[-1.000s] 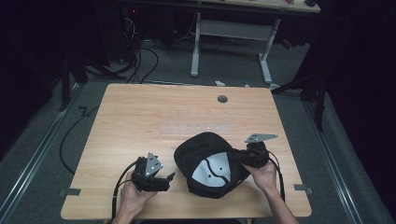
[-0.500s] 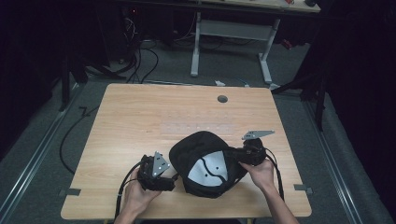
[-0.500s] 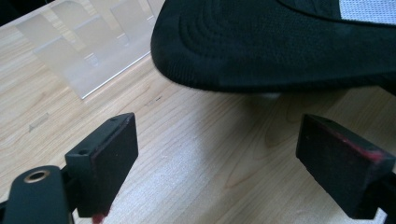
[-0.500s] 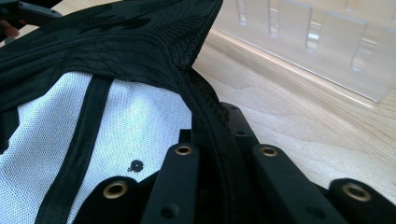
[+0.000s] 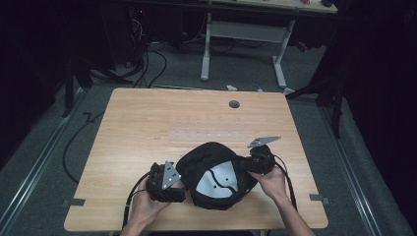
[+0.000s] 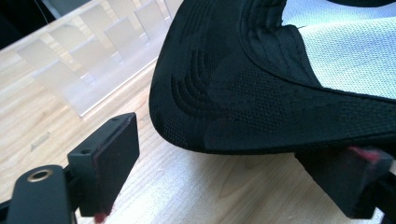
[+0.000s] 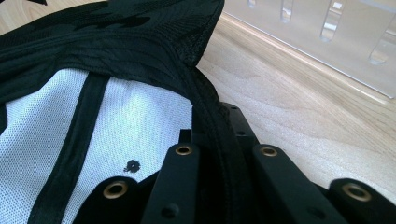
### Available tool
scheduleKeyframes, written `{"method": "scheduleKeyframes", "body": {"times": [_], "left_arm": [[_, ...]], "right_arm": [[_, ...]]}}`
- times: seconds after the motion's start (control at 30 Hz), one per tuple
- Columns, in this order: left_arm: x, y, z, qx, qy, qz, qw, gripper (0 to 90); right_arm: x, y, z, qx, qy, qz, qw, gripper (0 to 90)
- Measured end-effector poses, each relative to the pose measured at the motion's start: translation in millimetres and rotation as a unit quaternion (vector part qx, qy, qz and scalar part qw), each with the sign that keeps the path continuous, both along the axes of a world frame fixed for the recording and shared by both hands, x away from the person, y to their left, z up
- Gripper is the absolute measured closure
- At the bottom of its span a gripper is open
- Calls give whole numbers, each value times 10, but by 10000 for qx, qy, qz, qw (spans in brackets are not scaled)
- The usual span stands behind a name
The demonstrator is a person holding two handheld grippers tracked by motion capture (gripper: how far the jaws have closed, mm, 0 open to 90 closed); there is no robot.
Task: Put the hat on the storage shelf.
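A black cap lies upside down near the table's front edge, its white mesh lining facing up. My right gripper is shut on the cap's rim at its right side. In the right gripper view the black rim band runs between the closed jaws of that gripper. My left gripper sits at the cap's left side. In the left gripper view this gripper is open, and the stitched brim hangs over its right jaw with the left jaw apart from it.
A clear slotted plastic rack lies flat on the wooden table just behind the cap, also seen as the rack and the rack. A round cable hole sits near the far edge.
The left gripper has moved right, up against the cap. The right gripper and the cap have shifted slightly left.
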State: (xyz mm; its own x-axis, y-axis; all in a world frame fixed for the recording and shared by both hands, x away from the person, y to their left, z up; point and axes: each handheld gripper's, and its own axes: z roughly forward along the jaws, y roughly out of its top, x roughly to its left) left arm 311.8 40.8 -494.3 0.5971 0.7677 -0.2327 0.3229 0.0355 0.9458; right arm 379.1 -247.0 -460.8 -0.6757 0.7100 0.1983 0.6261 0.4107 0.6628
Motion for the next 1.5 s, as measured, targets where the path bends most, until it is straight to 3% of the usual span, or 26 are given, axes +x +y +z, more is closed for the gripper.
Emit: {"method": "scheduleKeyframes", "body": {"times": [0.27,0.37,0.53,0.9,1.13,1.37,1.5], "left_arm": [[-21,-40,11,85,-71,-97,9999,183],[-43,-86,2,242,-200,-165,9994,205],[-65,-95,22,183,-297,-204,9992,270],[-67,-35,120,219,-519,-137,9983,547],[-42,30,165,256,-540,-70,9982,647],[-41,68,168,212,-508,-107,9984,712],[-57,79,174,228,-490,-220,9983,734]], "right_arm": [[20,19,-1,62,122,67,9999,853],[24,78,3,99,209,163,9996,853],[35,121,9,103,251,227,9994,852],[17,147,32,120,216,287,9993,840],[2,182,39,195,191,382,9989,826],[26,195,27,399,241,417,9980,792],[38,160,48,654,260,361,9969,755]]}}
